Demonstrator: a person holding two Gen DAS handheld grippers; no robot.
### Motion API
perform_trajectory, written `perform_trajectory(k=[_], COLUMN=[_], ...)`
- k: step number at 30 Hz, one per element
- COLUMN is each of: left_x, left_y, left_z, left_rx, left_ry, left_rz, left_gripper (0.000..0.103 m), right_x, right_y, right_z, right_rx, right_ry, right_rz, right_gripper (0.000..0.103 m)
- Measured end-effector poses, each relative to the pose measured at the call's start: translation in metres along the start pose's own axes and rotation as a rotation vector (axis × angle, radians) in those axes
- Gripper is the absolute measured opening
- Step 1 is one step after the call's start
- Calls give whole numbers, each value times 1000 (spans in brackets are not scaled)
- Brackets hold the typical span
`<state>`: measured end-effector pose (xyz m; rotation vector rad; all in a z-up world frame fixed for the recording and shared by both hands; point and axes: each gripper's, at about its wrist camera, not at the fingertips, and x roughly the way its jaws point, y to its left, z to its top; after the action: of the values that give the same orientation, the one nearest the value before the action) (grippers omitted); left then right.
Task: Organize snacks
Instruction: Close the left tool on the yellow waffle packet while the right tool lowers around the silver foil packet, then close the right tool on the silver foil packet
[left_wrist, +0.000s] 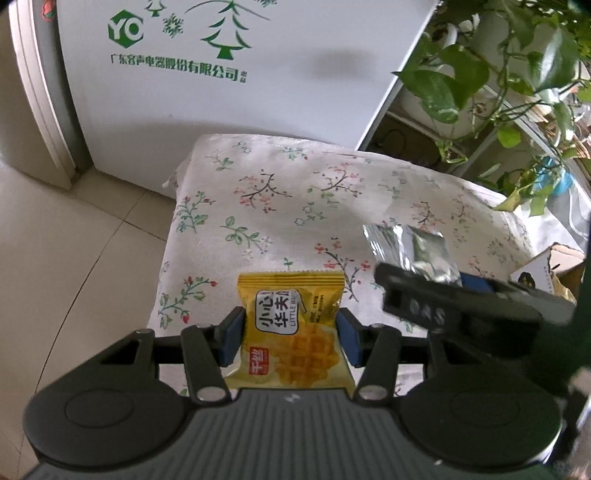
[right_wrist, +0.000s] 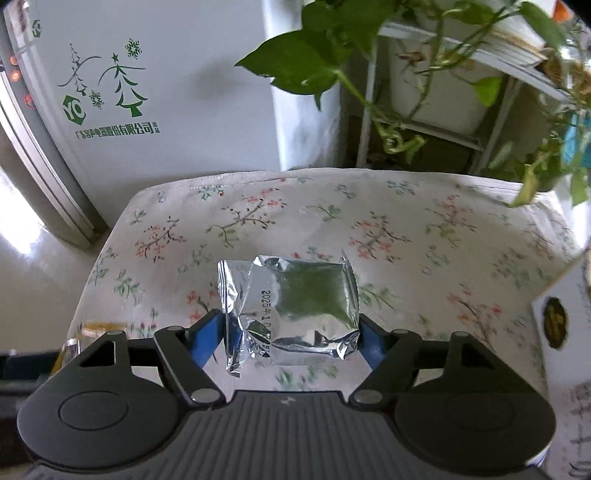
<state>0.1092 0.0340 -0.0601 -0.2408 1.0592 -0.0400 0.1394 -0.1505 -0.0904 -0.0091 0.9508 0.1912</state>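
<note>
The left gripper (left_wrist: 291, 334) has its blue pads squeezed onto both sides of a yellow waffle packet (left_wrist: 291, 332), a glossy, roughly square plastic pouch with crimped zigzag ends and a picture of a golden waffle on the front. It's held just above the near edge of a floral cloth (left_wrist: 295, 192), a soft white fabric with little branch and blossom prints, draped over something boxy with rounded corners. The right gripper (right_wrist: 291, 332) is clamped on a silver foil packet (right_wrist: 295, 310), crinkly and mirror-shiny, with a folded seam flap hanging off its left side and a printed date running along it; the pads sit against both sides of the packet. In the left view that foil packet sits to the right of the yellow one, with a gap between them. Most of the cloth's far half is bare. Behind it stands a smooth white fridge (left_wrist: 236, 92) with green tree and snowflake graphics, and leafy trailing plants (right_wrist: 406, 55) hang over the back right corner by a white metal rack. A white cardboard box (right_wrist: 557, 325) butts up at the cloth's right edge, and pale glossy floor tiles (left_wrist: 66, 258) run along the left.
</note>
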Motion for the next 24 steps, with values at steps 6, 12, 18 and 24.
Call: perform_trajectory(k=[6,12,18,24], left_x=[-9,-16,-20,-27], left_y=[-11,-25,-42,-50], left_z=[-4,-12,-26,-40], left_rx=[24,30,65,107], left_ry=[-22,-33,-31,-52], left_rz=[-8,-29,-39,-20], left_gripper=[52,52,52,52], right_x=[-31,-65,-86,-109], right_y=[-11,-27,-47,-53], right_z=[-18,-39,-55,-69], right_rx=[13,45,78,40], right_ry=[0,-16,-21,-26], right_rz=[3,3,-9,-4], right_gripper=[81,81,81,81])
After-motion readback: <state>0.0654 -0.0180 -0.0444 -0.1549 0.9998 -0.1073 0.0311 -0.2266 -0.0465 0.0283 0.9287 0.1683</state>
